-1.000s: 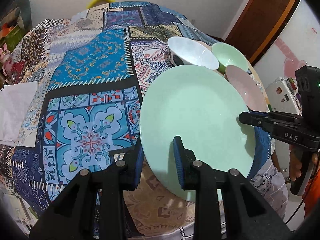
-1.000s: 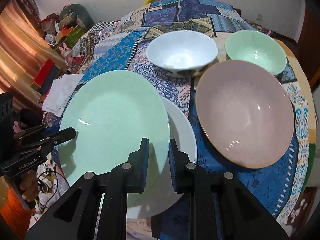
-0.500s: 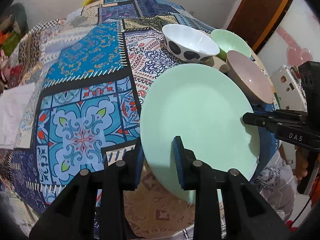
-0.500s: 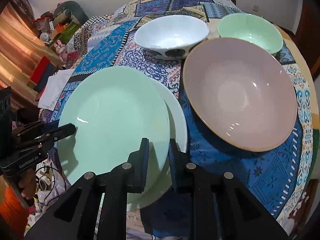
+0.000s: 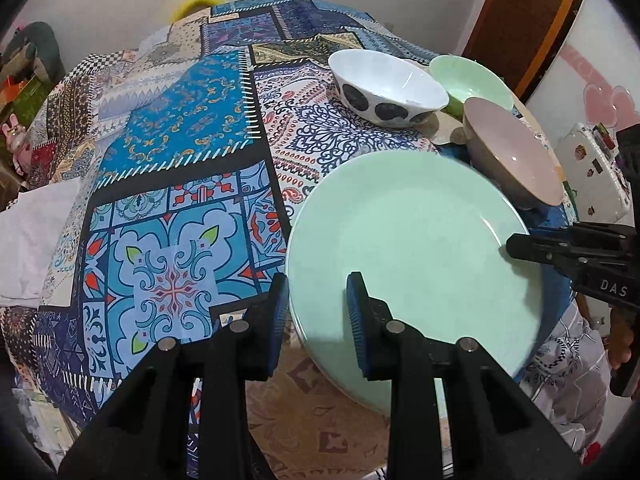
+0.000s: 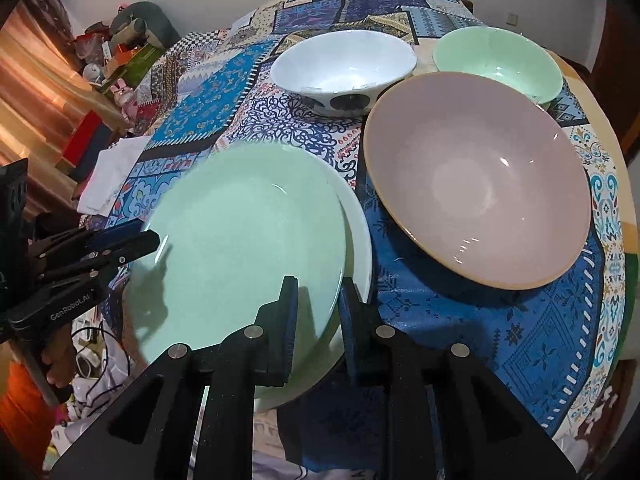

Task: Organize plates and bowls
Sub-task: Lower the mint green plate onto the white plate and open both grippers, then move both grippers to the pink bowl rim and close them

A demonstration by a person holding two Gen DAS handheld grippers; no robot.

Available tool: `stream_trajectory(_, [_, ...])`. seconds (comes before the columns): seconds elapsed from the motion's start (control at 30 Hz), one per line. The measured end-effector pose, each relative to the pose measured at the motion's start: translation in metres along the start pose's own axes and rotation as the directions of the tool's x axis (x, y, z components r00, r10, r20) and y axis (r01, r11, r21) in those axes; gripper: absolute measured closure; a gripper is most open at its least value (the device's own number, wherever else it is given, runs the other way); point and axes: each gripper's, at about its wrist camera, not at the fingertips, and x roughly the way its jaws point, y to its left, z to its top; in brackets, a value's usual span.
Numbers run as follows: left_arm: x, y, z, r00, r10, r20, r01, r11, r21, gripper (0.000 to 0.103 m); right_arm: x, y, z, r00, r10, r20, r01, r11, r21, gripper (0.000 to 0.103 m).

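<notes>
A pale green plate (image 5: 412,248) is gripped at two rims. My left gripper (image 5: 318,304) is shut on its near-left edge. My right gripper (image 6: 319,308) pinches the opposite rim, and its jaws are just opening with the rim still between the pads. The green plate (image 6: 248,240) lies low over a white plate (image 6: 358,232), whose right edge peeks out beneath it. Behind them stand a large pink bowl (image 6: 476,184), a white bowl with dark spots (image 6: 344,68) and a green bowl (image 6: 496,60), all upright on the table.
A patchwork cloth (image 5: 172,200) covers the round table. A folded white cloth (image 5: 32,240) lies at its left edge. The plates sit at the near table edge. Clutter and toys (image 6: 120,52) lie beyond the far left. A hand (image 5: 620,340) holds the right gripper.
The green plate has sunk from a tilted hold to lie nearly flat over the white plate. Both views have dropped closer to the table. The right jaws stand slightly wider.
</notes>
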Motion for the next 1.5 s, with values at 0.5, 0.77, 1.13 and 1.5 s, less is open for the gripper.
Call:
stream_trajectory(0.5, [-0.041,-0.01,0.007,0.986,-0.011,0.169,0.013,1.0,-0.011,0.044,-0.022,-0.002,-0.004,0.996,-0.016,0.084,0.016,1.0,0.002,0.083])
stream_trajectory(0.77, [-0.078,-0.016,0.024,0.954,-0.04,0.296,0.053,0.998,-0.035,0.019,-0.046,-0.007,-0.009,0.986,-0.029,0.162,0.029,1.0,0.001,0.083])
stream_trajectory(1.13, [-0.092,-0.065,0.042,0.939,-0.06,0.34,0.017,0.991,0.129,0.014,-0.075,-0.029,-0.015,0.964,-0.051,0.26,0.045,0.999,0.03,0.083])
stream_trajectory(1.5, [-0.061,-0.123,0.069,0.945,-0.169,0.279,0.111,0.97,0.215,0.014,-0.098,-0.072,-0.015,0.938,-0.098,0.331,0.077,0.994,0.078,0.081])
